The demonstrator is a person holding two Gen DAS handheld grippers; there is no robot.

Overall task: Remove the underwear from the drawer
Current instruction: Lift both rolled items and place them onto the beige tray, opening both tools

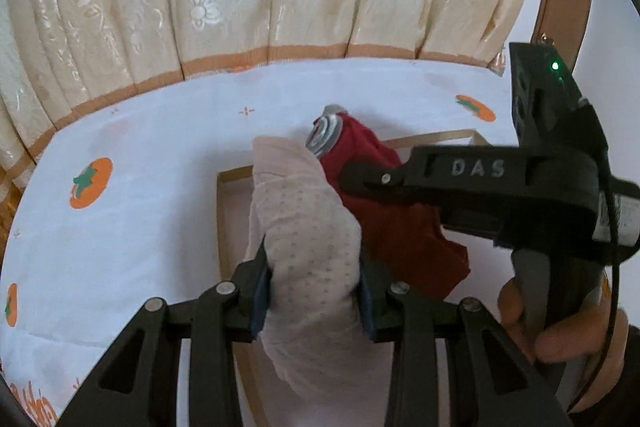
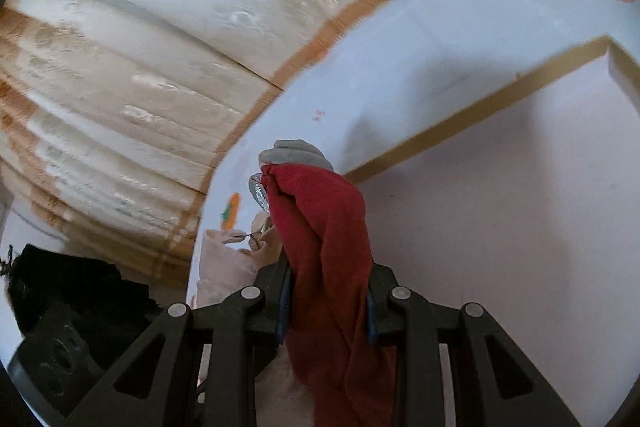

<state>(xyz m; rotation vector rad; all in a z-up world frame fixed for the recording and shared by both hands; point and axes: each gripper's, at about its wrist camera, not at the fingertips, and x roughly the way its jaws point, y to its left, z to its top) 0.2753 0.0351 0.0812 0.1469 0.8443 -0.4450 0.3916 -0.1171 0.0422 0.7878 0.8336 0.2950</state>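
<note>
Two garments up, one per gripper. Left gripper (image 1: 316,287) pinches pale pink dotted cotton underwear (image 1: 308,227), long axis running forward along fingers. Right gripper (image 2: 326,307) clamps red knit underwear with grey waistband (image 2: 324,227), draped over jaws, just right of pink one. Beyond, shallow tan-rimmed cardboard drawer (image 1: 436,137) on white persimmon-print cloth (image 1: 140,167). Judgement: both clear of drawer; next, carry sideways off it.
</note>
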